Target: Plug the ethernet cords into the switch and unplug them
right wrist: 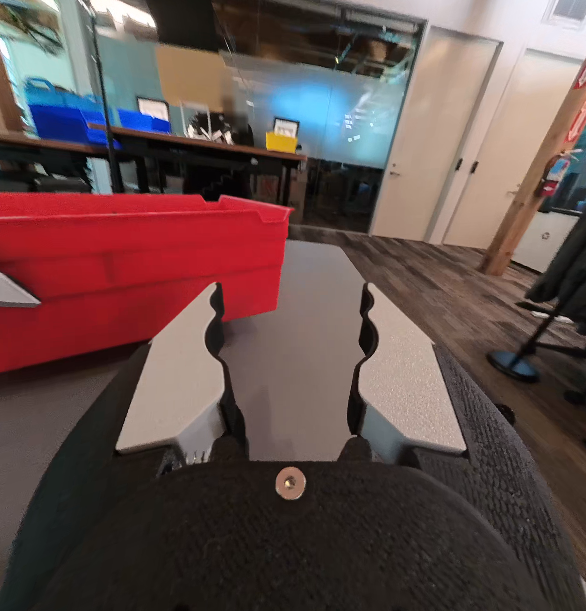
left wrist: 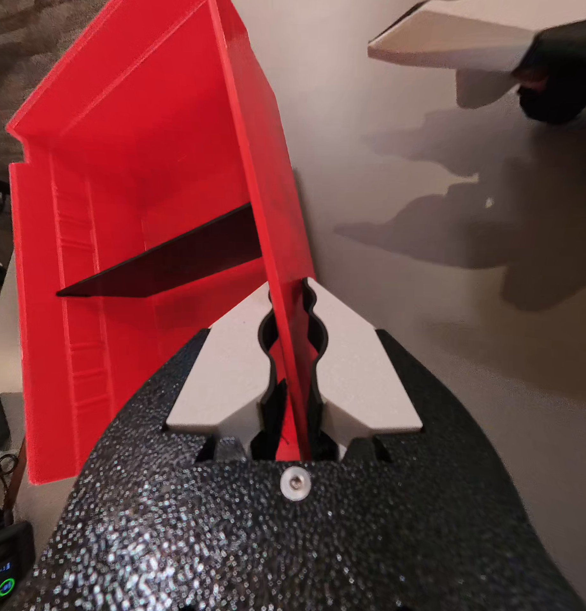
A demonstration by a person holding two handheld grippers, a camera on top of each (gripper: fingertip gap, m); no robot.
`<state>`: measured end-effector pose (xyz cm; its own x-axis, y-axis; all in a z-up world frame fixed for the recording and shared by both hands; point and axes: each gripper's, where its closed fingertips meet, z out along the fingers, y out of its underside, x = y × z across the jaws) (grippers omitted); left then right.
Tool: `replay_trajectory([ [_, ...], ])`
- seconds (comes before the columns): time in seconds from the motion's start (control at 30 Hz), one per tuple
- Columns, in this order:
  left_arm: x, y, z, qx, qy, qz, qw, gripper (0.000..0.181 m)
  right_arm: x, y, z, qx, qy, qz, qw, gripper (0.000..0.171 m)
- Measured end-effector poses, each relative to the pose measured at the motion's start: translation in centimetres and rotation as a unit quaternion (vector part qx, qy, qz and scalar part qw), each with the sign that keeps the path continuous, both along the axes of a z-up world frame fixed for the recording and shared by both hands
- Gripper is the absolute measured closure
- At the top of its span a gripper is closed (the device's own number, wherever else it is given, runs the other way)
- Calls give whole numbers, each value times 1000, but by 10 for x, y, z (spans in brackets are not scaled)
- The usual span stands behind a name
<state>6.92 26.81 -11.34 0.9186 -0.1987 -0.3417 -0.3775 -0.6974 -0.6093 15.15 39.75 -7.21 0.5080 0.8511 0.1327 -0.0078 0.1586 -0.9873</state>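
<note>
My left gripper (left wrist: 286, 297) is shut on the long side wall of a red plastic bin (left wrist: 146, 205), with one finger inside and one outside the wall. A black divider (left wrist: 172, 261) crosses the inside of the bin, which otherwise looks empty. In the right wrist view the same red bin (right wrist: 136, 261) stands on the grey table (right wrist: 291, 314) to the left. My right gripper (right wrist: 291, 291) is open and empty, low over the table beside the bin. It also shows in the left wrist view (left wrist: 467, 49) at the top right. No ethernet cords or switch are in view.
The table's right edge drops to a wood floor (right wrist: 450, 297). A black stand base (right wrist: 513, 363) and a hanging dark garment (right wrist: 573, 281) are at the right. Far desks hold blue bins (right wrist: 60, 122) and a yellow bin (right wrist: 281, 141).
</note>
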Motion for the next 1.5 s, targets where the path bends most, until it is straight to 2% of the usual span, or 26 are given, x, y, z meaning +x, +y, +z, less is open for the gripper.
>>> replay_trajectory([
  [0.03,-1,0,-3,-2,3,1,1000,172,-1,4,-5,0,-17,-12,1000,91],
  [0.2,-2,0,-21,-17,25,-7,1000,173,-3,4,-8,13,-38,-22,999,94],
  [0.3,-1,4,-10,32,13,-15,999,175,-5,0,-8,17,-46,-21,999,95],
  [0.43,1,-14,26,94,-9,-13,995,133,-16,-22,5,18,-56,8,998,88],
  [0.53,-7,-57,63,142,-24,8,989,102,-30,-54,21,0,-56,40,998,86],
  [0.6,-39,-100,77,150,2,75,986,80,-44,-74,25,-22,-76,45,996,76],
  [0.67,-82,-154,92,161,43,169,971,71,-56,-89,19,-60,-111,35,991,60],
  [0.7,-103,-183,99,171,56,219,959,71,-62,-97,13,-83,-130,33,988,51],
  [0.83,-166,-297,113,222,56,391,891,71,-88,-120,4,-153,-195,64,967,38],
  [0.93,-196,-369,85,185,50,479,857,69,-97,-120,-11,-221,-280,70,932,14],
  [1.03,-210,-417,57,139,28,537,832,67,-108,-123,-21,-269,-300,65,913,12],
  [1.17,-214,-443,15,63,-48,561,824,67,-103,-116,-38,-237,-364,15,901,13],
  [1.23,-215,-451,-1,25,-71,566,821,69,-92,-109,-40,-231,-382,-3,895,23],
  [1.27,-214,-453,-8,10,-82,564,822,76,-85,-105,-40,-228,-390,-11,892,21],
  [1.33,-214,-453,-14,9,-105,555,825,89,-72,-100,-41,-244,-392,-13,887,33],
  [1.37,-211,-449,-15,15,-128,543,830,109,-65,-96,-41,-253,-394,-14,883,44],
  [1.4,-210,-447,-15,21,-145,539,829,122,-57,-91,-41,-259,-396,-16,881,52],
  [1.5,-216,-453,-14,24,-143,546,825,136,-36,-73,-40,-286,-390,-26,875,81],
])
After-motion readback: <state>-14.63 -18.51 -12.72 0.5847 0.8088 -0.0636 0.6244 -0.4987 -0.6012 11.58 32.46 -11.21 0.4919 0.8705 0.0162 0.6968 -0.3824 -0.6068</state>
